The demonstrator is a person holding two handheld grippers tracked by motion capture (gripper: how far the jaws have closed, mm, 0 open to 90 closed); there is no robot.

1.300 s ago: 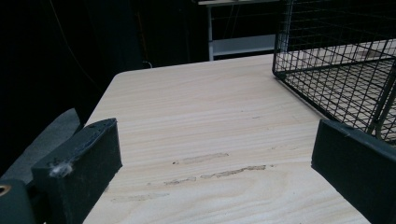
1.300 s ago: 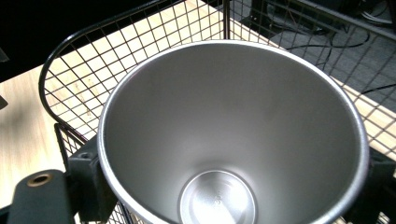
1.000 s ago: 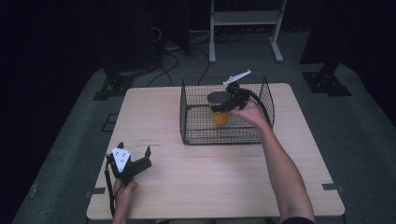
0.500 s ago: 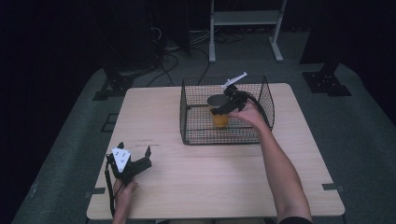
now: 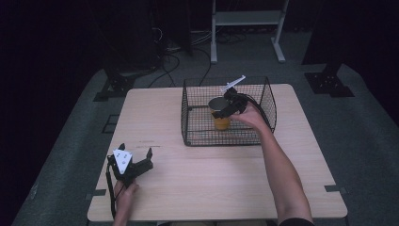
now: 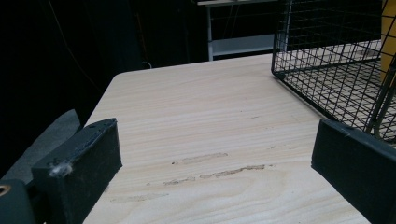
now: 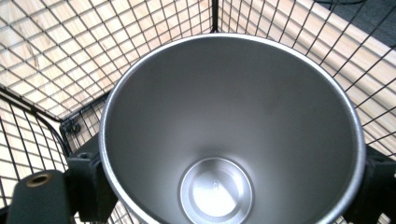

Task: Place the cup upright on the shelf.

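One cup [image 5: 220,113] stands upright inside the wire basket [image 5: 197,127], mouth up, long axis vertical. It's a tapered tumbler, orange outside, brushed steel inside with a round flat bottom. The right gripper [image 5: 229,106] comes over the basket's near wall, its jaws clamped on the cup's rim from either side. Well clear of the basket, the left gripper [image 5: 137,161] rests on the pale wood-grain surface [image 5: 282,188], jaws apart.

Dark room, grey carpet [image 5: 357,141], white rack [image 5: 247,19] behind wooden table [image 5: 226,188].
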